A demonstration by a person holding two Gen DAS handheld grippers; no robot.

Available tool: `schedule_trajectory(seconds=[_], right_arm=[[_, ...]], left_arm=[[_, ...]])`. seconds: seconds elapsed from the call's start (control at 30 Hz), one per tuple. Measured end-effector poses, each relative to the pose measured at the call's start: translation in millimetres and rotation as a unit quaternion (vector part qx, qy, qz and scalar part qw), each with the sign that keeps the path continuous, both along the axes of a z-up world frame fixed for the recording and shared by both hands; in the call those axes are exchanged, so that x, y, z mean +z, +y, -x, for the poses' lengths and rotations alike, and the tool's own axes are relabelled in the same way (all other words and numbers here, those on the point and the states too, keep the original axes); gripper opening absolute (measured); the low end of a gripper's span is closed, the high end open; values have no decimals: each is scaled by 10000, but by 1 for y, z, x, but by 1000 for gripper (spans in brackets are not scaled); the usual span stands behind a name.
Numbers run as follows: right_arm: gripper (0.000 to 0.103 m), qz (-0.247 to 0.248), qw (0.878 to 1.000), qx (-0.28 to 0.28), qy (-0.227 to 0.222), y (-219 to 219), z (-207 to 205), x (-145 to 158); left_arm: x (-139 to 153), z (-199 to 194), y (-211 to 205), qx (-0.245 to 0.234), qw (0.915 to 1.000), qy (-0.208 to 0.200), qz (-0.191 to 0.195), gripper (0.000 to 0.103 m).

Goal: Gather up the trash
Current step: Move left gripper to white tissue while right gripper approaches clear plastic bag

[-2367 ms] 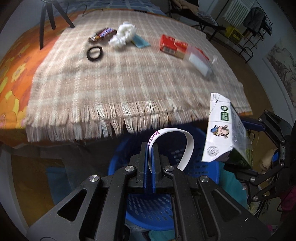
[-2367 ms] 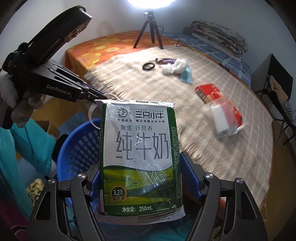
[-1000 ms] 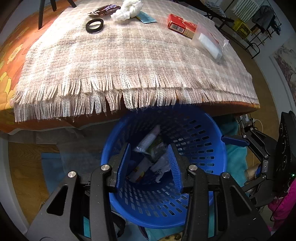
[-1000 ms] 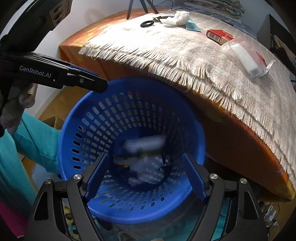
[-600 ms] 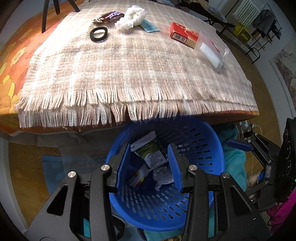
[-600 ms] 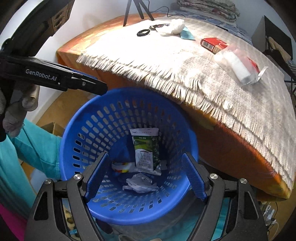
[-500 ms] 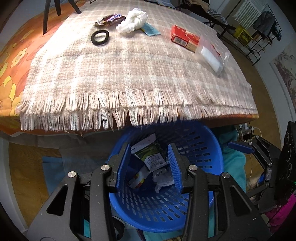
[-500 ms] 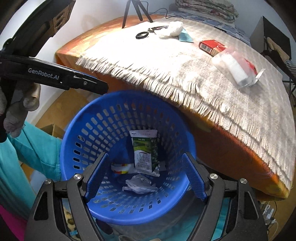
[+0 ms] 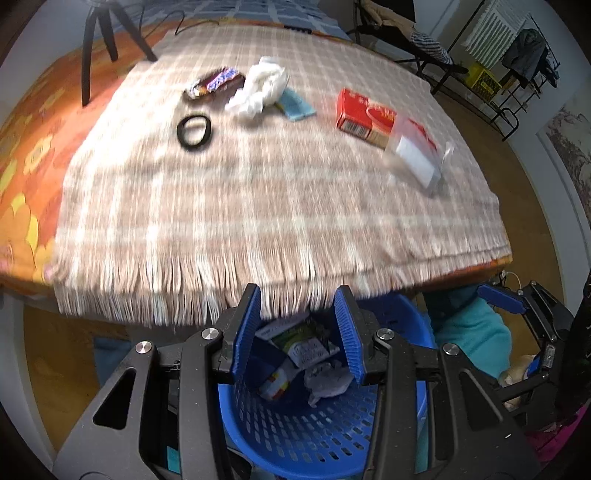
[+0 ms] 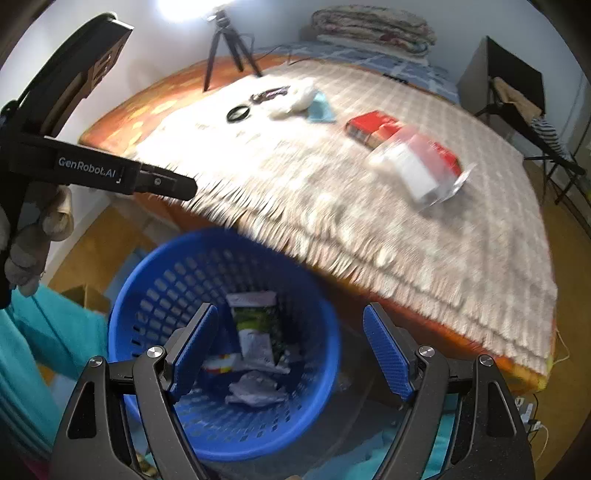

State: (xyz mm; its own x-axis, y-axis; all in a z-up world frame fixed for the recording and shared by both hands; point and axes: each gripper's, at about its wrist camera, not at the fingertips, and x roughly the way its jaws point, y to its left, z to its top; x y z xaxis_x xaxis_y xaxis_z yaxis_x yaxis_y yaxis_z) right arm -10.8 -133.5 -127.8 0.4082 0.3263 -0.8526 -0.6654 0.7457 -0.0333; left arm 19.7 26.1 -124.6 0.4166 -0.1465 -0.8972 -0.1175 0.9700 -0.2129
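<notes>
A blue perforated basket (image 9: 325,439) (image 10: 155,280) stands on the floor by the bed edge. In it lie a milk carton (image 10: 255,325) (image 9: 299,338), crumpled paper (image 10: 255,391) and a small wrapper. My left gripper (image 9: 301,332) is open and empty above the basket. My right gripper (image 10: 291,350) is open and empty above it too. On the plaid blanket (image 9: 258,199) lie a candy bar (image 9: 216,83), white tissue (image 9: 260,88), a blue packet (image 9: 295,107), a black ring (image 9: 194,131), a red box (image 9: 364,118) and a clear bag (image 9: 419,158).
A black tripod (image 9: 99,33) stands at the bed's far left corner. Folded bedding (image 10: 369,26) lies at the far end. Chairs and a clothes rack (image 9: 517,62) stand to the right. Teal cloth (image 10: 40,343) lies on the floor beside the basket.
Both grippers opened and dropped the paper strip and milk carton into the basket. Since then both have lifted and tilted up toward the bed, so more blanket shows.
</notes>
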Motion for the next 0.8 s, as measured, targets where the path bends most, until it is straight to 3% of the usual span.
schedule_trajectory(seconds=[0.43,0.53,0.8], right_arm=[[81,-402,9970,-640,-159,-22,-66,31],[81,-418,9961,-758,-149,-27,-91,33],[81,-882,9900,-1009,436,-39,-154,12]], left_arm=[[36,-76,30,185,9988,-410,-192,42],[32,-97,40,290,9987,-379,-163,42],[10,-146,56,443,9989,-169,-14,42]])
